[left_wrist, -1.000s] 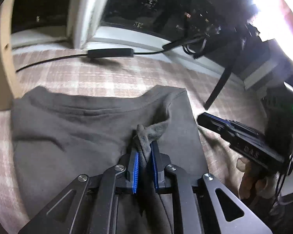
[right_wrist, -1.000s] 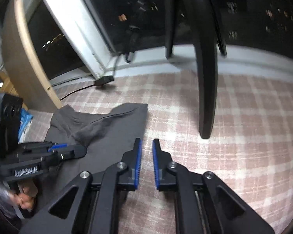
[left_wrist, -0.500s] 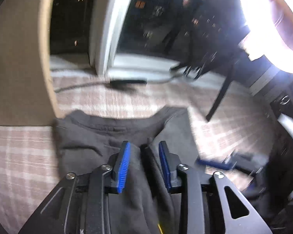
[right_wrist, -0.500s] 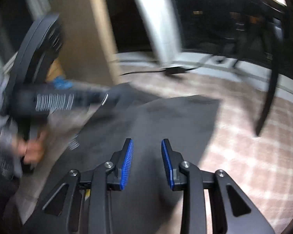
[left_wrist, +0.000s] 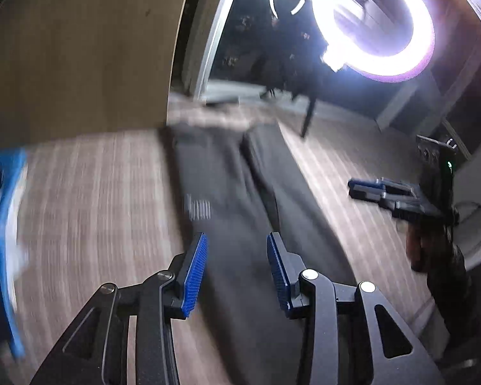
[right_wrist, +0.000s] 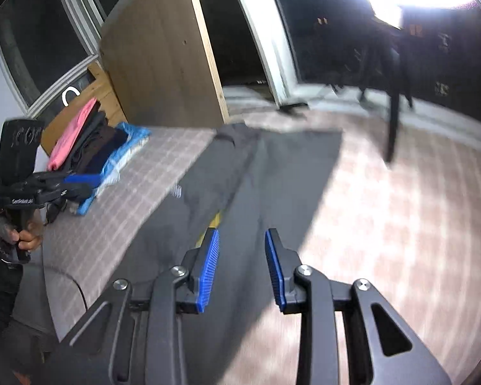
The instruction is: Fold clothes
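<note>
A dark grey garment (left_wrist: 240, 211) lies in a long narrow strip on the plaid-covered surface (left_wrist: 96, 199), both sides folded in to a middle seam. It also shows in the right wrist view (right_wrist: 272, 173). My left gripper (left_wrist: 237, 253) is open and empty above the garment's near end. My right gripper (right_wrist: 242, 250) is open and empty above the near part. The right gripper shows in the left wrist view (left_wrist: 368, 189), off the cloth's right edge. The left gripper shows in the right wrist view (right_wrist: 77, 183), left of the cloth.
A stack of folded clothes (right_wrist: 93, 147), pink, dark and blue, sits at the left by a wooden panel (right_wrist: 163, 57). A bright ring light (left_wrist: 375, 25) on a black tripod (right_wrist: 394, 122) stands at the back. A dark window lies behind.
My left gripper has let go of the cloth, opened and pulled back toward the near end. My right gripper has opened and moved over the garment. The garment now lies flat.
</note>
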